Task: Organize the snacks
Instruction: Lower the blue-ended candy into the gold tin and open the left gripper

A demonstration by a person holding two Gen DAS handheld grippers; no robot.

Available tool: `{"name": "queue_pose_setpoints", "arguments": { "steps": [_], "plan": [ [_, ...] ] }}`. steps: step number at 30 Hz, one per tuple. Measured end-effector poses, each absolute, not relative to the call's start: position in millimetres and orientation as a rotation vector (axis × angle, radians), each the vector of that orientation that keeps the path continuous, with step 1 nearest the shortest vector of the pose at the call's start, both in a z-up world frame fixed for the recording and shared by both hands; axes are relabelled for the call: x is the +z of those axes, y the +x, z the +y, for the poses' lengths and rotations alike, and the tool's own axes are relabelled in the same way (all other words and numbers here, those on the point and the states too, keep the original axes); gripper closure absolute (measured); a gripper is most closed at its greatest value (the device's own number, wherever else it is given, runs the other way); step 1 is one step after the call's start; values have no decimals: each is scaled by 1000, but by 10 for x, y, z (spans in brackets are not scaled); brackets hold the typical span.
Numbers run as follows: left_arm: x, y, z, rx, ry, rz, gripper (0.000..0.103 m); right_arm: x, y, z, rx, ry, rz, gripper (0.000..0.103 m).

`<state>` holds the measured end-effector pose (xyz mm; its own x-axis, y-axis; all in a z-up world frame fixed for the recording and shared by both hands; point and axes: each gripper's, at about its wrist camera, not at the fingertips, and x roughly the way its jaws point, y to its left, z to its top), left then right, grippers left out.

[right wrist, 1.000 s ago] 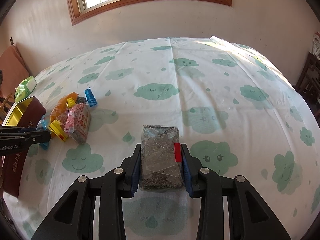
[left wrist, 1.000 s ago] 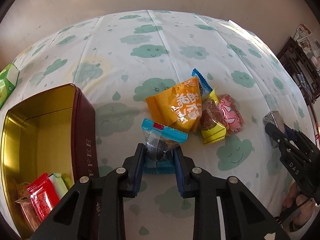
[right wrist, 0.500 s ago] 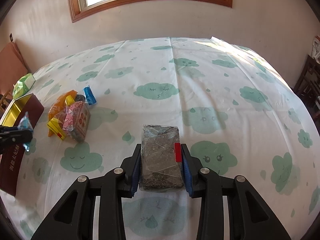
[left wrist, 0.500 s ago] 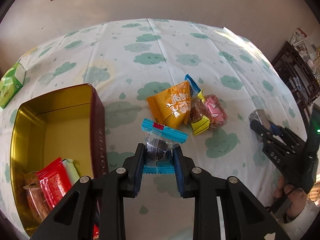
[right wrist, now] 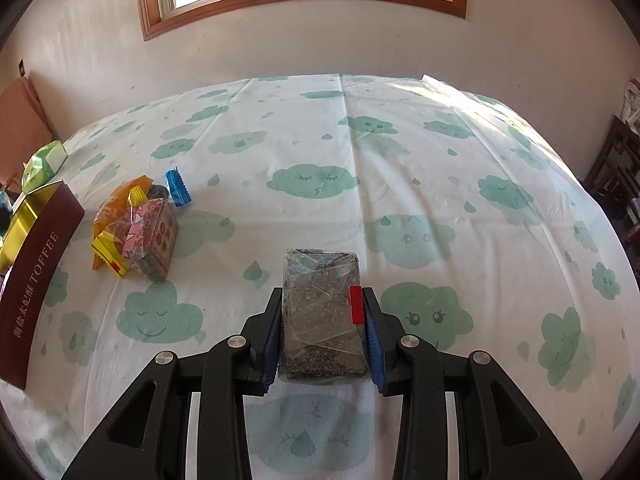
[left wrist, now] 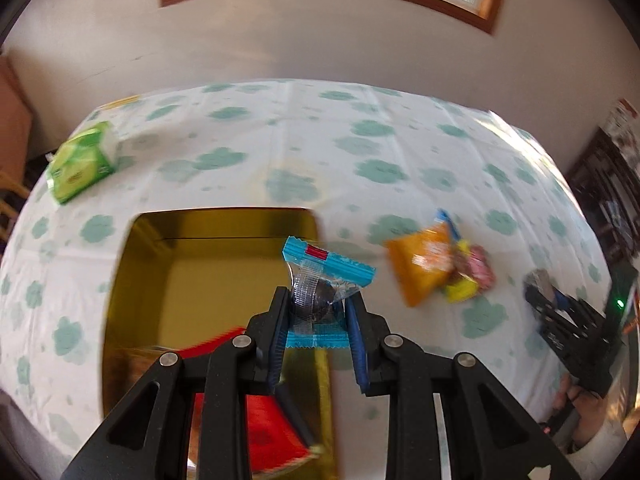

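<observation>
The left gripper (left wrist: pixel 318 320) pinches a small see-through candy packet with blue ends and a dark round sweet inside (left wrist: pixel 320 284), its two fingers pressed on the sweet. A second ago this packet hung over the bare cloth beside the heap of snacks; now it hangs over the right side of the open gold-lined tin box with dark red walls (left wrist: pixel 224 220), and the picture is blurry because the hand is moving. So I think the drop into the box comes next. A red foil packet (left wrist: pixel 268 436) already lies in the box, near its closest end. The right gripper (right wrist: pixel 322 328) has not moved; its fingers squeeze the sides of a flat clear-wrapped bar of dark seeds with a red sticker (right wrist: pixel 322 316), close to the near edge of the table. Farther off, toward the left edge of the table, sit an orange crinkly bag (right wrist: pixel 120 204), a yellow-ended clear candy (right wrist: pixel 112 248), a pink printed block (right wrist: pixel 154 236) and a blue-ended packet (right wrist: pixel 178 188), all touching in one heap. A green tissue pack (left wrist: pixel 82 162) lies by the far left corner. Only the left view looks down into the box and shows the person's hand (left wrist: pixel 592 420) holding the right gripper. Only the right view shows the word TOFFEE on the box wall and the seed bar up close.
</observation>
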<state>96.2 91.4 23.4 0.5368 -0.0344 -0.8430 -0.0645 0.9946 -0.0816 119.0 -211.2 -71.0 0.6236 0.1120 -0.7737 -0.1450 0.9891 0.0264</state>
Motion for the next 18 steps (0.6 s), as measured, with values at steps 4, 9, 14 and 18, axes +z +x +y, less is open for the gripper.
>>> {"name": "queue_pose_setpoints", "arguments": {
  "steps": [4, 9, 14, 18],
  "plan": [
    [179, 1000, 1252, 97, -118, 1008, 78, -709, 1189, -2099, 145, -42, 885, 66],
    [-17, 1066, 1606, 163, -155, 1059, 78, -709, 1188, -2099, 141, -49, 886, 66],
    [-177, 1106, 1763, 211, -153, 1085, 78, -711, 1188, -2098, 138, -52, 886, 66],
    [-272, 1109, 1798, 217, -155, 1107, 78, -712, 1187, -2084, 137, -53, 886, 66]
  ]
}}
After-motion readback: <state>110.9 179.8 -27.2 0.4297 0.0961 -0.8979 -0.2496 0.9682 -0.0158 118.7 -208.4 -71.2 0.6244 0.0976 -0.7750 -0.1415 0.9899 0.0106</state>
